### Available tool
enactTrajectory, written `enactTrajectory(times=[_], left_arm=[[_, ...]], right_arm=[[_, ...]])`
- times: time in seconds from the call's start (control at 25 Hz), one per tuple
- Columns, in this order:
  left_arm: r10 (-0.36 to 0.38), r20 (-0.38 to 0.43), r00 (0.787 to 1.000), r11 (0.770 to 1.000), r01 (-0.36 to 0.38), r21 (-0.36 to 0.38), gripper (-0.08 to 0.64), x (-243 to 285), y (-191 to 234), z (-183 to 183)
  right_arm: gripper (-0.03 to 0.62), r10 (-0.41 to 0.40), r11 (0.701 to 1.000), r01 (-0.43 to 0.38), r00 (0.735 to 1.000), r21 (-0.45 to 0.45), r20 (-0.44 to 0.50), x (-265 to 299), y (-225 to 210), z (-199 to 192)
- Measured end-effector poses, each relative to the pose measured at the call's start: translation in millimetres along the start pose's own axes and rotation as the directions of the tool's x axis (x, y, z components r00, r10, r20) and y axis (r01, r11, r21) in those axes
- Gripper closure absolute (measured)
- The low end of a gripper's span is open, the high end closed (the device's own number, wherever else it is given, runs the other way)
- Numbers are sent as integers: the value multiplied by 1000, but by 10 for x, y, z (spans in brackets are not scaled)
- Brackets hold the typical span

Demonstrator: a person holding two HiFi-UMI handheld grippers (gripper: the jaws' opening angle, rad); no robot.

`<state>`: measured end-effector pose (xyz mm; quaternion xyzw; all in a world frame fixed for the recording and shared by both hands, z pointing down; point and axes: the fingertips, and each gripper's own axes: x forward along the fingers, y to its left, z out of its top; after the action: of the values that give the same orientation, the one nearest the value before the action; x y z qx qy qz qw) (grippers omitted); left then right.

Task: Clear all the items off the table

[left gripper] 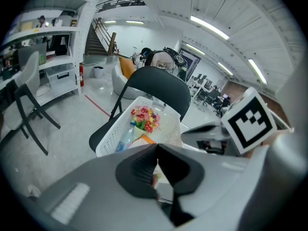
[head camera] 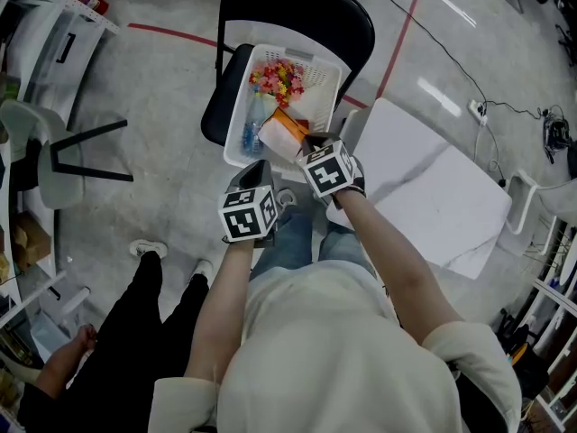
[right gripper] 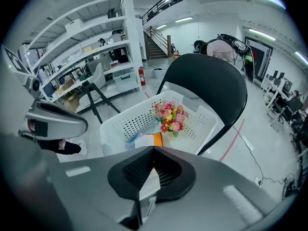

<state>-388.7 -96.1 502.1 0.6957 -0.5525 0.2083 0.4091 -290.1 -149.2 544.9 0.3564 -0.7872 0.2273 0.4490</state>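
Note:
A white perforated basket (head camera: 237,106) (right gripper: 120,124) sits on a black folding chair (head camera: 297,7). It holds a bunch of colourful flowers (head camera: 278,78) (right gripper: 171,115), a clear bottle (head camera: 253,124) and an orange and white box (head camera: 287,129). My right gripper (head camera: 311,141) (right gripper: 153,149) hovers over the basket's near edge, jaws shut, nothing between them. My left gripper (head camera: 261,166) (left gripper: 157,146) hangs beside it just short of the basket, its jaw tips together and empty. The white table (head camera: 424,188) at the right has nothing on its top.
A person in black trousers (head camera: 153,314) stands at my lower left. White shelving (head camera: 36,25) and a black-legged chair (head camera: 54,152) line the left. A cable (head camera: 451,61) and red tape lines (head camera: 401,34) cross the floor beyond the table.

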Motion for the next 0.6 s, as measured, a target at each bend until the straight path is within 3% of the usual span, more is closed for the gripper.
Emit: enactTrajectory(times=[0.6], left_arm=[[-55,-6,998,995,55,85,552,-88,-424,-52]], right_arm=[[594,-56,997,54,998,51,41,-448,-115,-260]])
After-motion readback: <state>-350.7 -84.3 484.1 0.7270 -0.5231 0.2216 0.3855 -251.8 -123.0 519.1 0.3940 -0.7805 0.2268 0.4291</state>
